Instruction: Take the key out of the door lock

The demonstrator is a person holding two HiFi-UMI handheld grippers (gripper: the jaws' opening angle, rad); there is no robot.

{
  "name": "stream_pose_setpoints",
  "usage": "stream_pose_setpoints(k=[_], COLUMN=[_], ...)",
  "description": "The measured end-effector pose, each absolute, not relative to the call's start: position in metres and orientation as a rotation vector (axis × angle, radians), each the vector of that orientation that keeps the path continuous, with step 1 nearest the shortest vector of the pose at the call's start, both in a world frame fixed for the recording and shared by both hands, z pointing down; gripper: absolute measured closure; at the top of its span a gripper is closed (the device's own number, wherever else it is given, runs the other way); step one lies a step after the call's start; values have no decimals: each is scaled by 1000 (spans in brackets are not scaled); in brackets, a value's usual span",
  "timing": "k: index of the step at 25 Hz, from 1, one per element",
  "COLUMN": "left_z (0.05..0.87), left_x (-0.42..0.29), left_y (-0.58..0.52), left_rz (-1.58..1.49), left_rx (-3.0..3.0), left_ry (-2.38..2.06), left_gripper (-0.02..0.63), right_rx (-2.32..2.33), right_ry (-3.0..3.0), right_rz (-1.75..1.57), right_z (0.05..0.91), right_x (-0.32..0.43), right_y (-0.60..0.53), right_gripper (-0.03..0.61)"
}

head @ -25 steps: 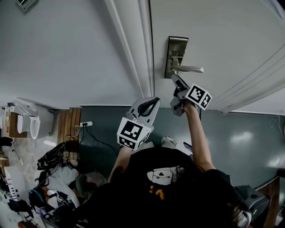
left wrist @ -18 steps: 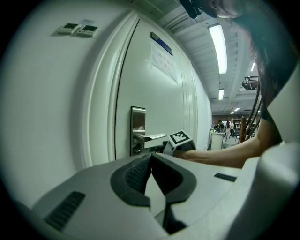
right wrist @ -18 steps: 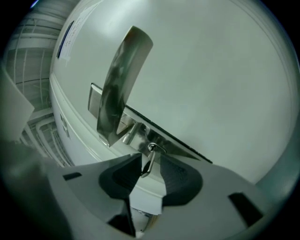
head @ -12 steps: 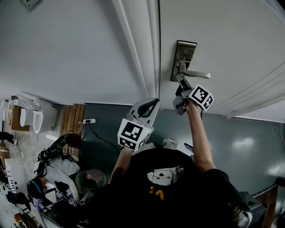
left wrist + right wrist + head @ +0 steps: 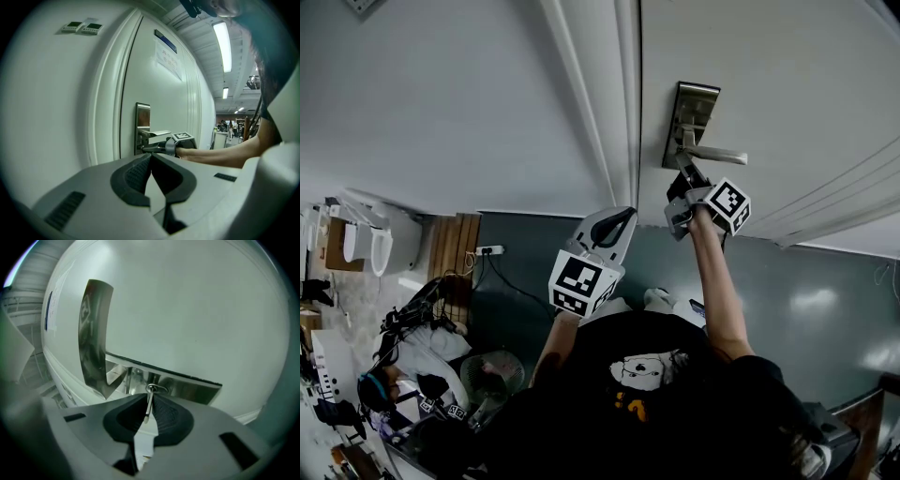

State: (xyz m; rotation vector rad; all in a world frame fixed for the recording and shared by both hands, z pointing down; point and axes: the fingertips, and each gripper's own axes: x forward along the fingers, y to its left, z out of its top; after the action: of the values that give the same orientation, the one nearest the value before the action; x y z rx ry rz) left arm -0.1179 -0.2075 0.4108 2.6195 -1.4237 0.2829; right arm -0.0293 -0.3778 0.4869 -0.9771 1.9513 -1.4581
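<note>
Door (image 5: 787, 84): white, standing beside its frame. We note a metal lock plate (image 5: 689, 103) near the door's edge by the frame. A lever handle (image 5: 719, 157) on the plate points away from that edge.

Key (image 5: 148, 405): we find it in the lock at the lower part of the plate, just beneath the handle. It is seen edge-on, with a small metal ring at its far end.

Right gripper (image 5: 682, 176): at the lock, under the handle. Its fingers have just been closing, and we see them clamped on the key, one pad on each side of the thin head.

Left gripper (image 5: 151, 158): held back from the door, well apart from the lock, aimed toward the plate. We see its fingers together with nothing between them.

Forearm (image 5: 717, 281): bare, reaching up to the right gripper, whose marker cube (image 5: 728, 204) faces us.
</note>
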Motion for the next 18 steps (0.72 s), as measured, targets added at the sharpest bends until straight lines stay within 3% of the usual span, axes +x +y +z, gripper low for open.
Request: stream_pose_setpoints(k=[18], left_z=[412], left_x=[-130], left_y=[-201], left_rz=[272], left_rx=[2607], left_ry=[-1442], left_gripper=[606], right_rx=[-1000], right_ry=[1783], right_rz=[-1506], right_z=[493], right_x=[-23], right_y=[-379], right_gripper=[554])
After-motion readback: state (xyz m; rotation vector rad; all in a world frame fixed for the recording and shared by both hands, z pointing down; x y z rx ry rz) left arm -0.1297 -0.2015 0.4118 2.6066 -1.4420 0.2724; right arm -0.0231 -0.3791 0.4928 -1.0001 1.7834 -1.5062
